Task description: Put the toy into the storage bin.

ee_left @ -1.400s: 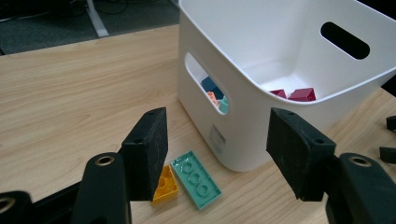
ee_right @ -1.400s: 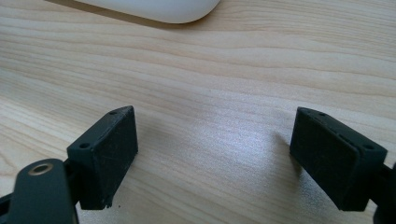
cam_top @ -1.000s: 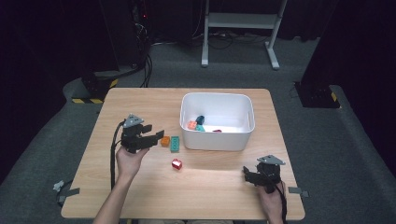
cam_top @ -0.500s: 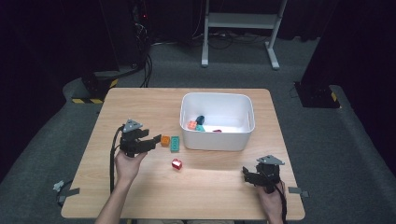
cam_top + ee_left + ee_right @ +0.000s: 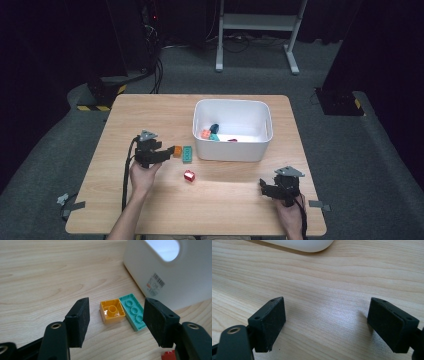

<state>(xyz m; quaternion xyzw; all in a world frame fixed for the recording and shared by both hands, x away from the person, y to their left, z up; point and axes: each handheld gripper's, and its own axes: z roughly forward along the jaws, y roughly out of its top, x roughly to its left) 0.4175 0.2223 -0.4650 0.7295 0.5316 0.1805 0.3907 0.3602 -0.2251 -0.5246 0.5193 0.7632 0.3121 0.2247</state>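
Observation:
An orange brick (image 5: 112, 311) lies upside down on the table, touching a teal brick (image 5: 132, 311) beside the white bin (image 5: 233, 129). My left gripper (image 5: 166, 152) hovers just short of them, jaws open, and both bricks appear in the gap of my left gripper (image 5: 116, 320). In the high view the orange brick (image 5: 177, 151) and teal brick (image 5: 187, 154) sit left of the bin. A red brick (image 5: 189, 175) lies nearer the front. My right gripper (image 5: 263, 187) rests low at the front right, and my right gripper (image 5: 327, 322) stands open over bare wood.
The bin holds several small bricks (image 5: 211, 133) in orange, teal, dark blue and red. A corner of the red brick (image 5: 169, 356) shows at the bottom right of the left gripper view. The bin's rounded edge (image 5: 299, 244) lies ahead of the right gripper.
My left gripper has come down toward the orange and teal bricks. The right gripper has stayed where it was.

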